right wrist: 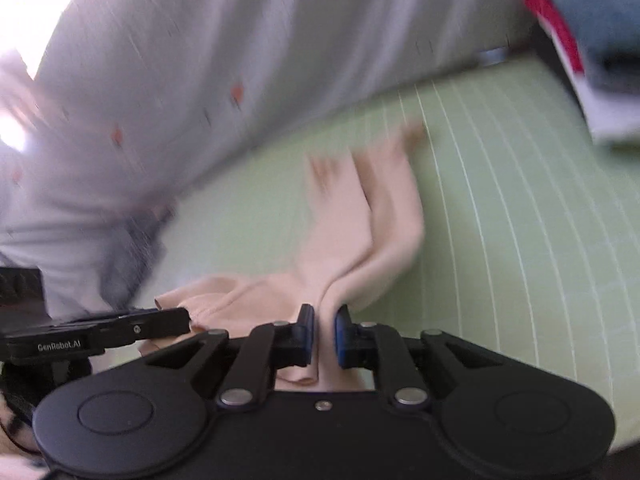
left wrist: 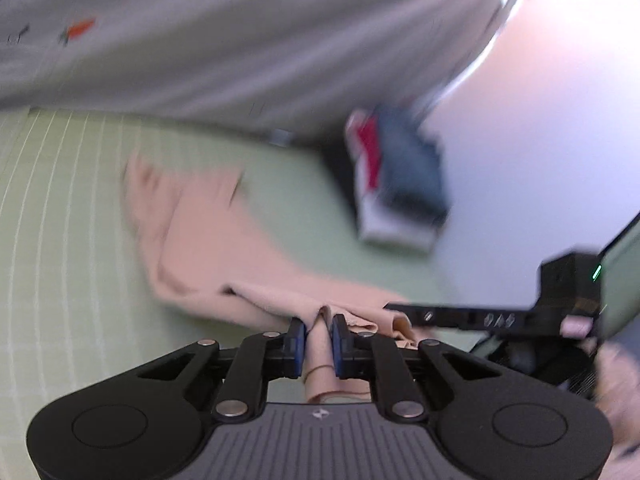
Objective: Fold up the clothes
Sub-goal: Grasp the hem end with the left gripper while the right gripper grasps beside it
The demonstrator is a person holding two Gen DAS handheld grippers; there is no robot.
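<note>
Both hand-held grippers are clamped on the same peach garment (left wrist: 208, 236), each pinching a bunched fold of its near edge between blue pads. At the bottom centre of the left wrist view, the left gripper (left wrist: 319, 330) has its jaws drawn close together with a narrow ridge of the cloth squeezed between them, and a loose hem hangs down behind the pads toward the gripper's body. At the bottom centre of the right wrist view, the right gripper (right wrist: 322, 320) grips a similar upright pleat of the garment (right wrist: 360, 216). Each gripper also shows in the other's camera: the right one as a black bar at the lower right edge of the left view, the left one as a black bar at the lower left of the right view, so the two stand side by side along the gripped edge, with cloth slack between them. From that edge the garment stretches away from the cameras, its long axis running from the bottom centre toward the upper left in the left view and toward the upper right in the right view, its far end blurred and trailing over a pale green mat (left wrist: 60, 208) ruled with white lines. Behind the mat lies a grey sheet (left wrist: 240, 40) with small orange marks. A stack of folded clothes (left wrist: 400, 184) in red, white and dark blue sits at the mat's far right corner in the left view.
</note>
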